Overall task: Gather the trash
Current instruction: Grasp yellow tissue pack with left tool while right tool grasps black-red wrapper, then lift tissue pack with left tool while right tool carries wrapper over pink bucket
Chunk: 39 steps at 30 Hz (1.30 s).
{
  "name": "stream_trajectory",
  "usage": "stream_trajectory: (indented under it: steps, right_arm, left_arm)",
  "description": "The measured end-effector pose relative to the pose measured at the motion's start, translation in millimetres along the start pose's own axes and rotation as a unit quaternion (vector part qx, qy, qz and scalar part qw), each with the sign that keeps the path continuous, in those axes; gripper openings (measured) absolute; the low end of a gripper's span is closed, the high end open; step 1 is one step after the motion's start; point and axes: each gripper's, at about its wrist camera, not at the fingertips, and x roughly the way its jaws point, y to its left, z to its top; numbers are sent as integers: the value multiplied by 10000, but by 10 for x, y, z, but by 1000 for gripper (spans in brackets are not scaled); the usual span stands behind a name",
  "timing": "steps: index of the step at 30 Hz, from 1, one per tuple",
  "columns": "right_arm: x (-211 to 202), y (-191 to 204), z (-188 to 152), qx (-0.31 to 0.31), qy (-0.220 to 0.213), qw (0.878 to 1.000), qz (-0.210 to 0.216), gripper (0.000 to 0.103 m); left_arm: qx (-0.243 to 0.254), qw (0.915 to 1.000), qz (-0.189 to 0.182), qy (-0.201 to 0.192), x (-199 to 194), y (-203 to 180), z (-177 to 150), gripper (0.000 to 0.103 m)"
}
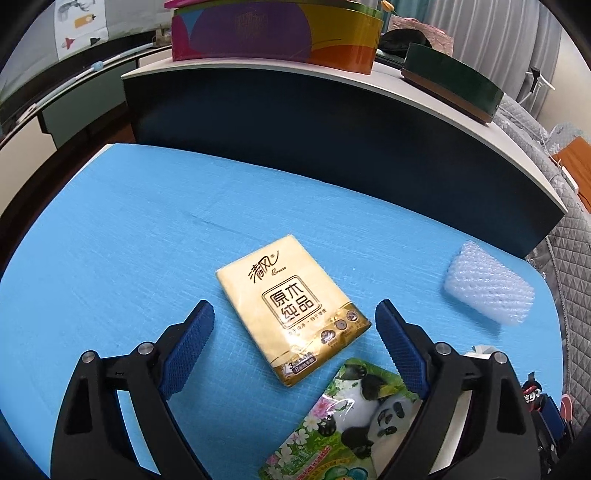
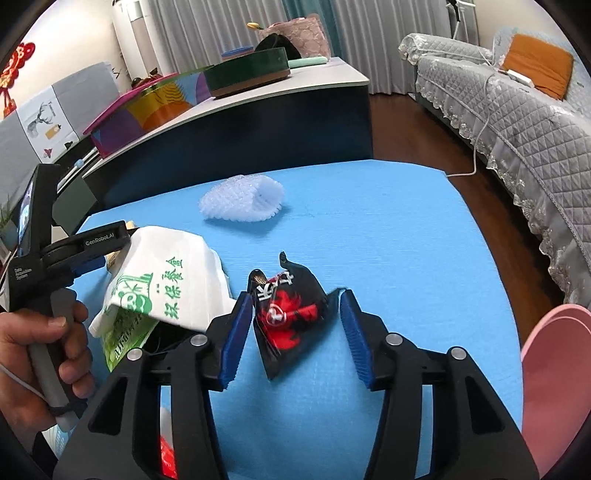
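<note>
In the left wrist view my left gripper (image 1: pixel 294 325) is open above the blue table, with a yellow tissue pack (image 1: pixel 291 308) lying between its fingers. A panda-print wrapper (image 1: pixel 351 417) lies just in front of it, and a white foam net sleeve (image 1: pixel 487 288) lies to the right. In the right wrist view my right gripper (image 2: pixel 295 314) is open around a black-and-red snack wrapper (image 2: pixel 288 314). The wrapper touches the left finger. A white bag with green print (image 2: pixel 166 280) hangs by the left gripper's jaw (image 2: pixel 88 243). The foam sleeve (image 2: pixel 242 201) lies farther back.
A dark cabinet (image 1: pixel 332 122) stands behind the blue table (image 1: pixel 129 229), with colourful boxes (image 1: pixel 277 33) and a green box (image 1: pixel 450 79) on top. A grey quilted sofa (image 2: pixel 517 110) is at the right. A pink object (image 2: pixel 554 369) stands at the right edge.
</note>
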Motion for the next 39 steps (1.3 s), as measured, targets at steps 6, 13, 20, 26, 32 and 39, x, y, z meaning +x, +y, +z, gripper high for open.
stream_trajectory:
  steps: [6, 13, 20, 26, 32, 39]
  right_arm:
    - [141, -14, 3, 6, 177, 9997, -150, 46]
    - [139, -7, -1, -42, 139, 9997, -197, 43]
    - [-5, -10, 24, -82, -29, 9997, -222, 43]
    - [-226, 20, 38, -146, -209, 9994, -236, 42]
    - [-539, 52, 16, -237, -424, 9984, -277, 42]
    - [-928, 30, -37, -302, -683, 9965, -363, 42]
  left_arm:
    - [-41, 9999, 73, 90, 100, 7, 21, 86]
    - [27, 9998, 159, 152, 131, -10, 5, 67]
    - [33, 9997, 221, -15, -34, 16, -15, 59]
    - [81, 9990, 185, -393, -387, 27, -29, 58]
    - [186, 9976, -10, -665, -772, -21, -107, 58]
    - [470, 9935, -273, -998, -1251, -111, -240, 58]
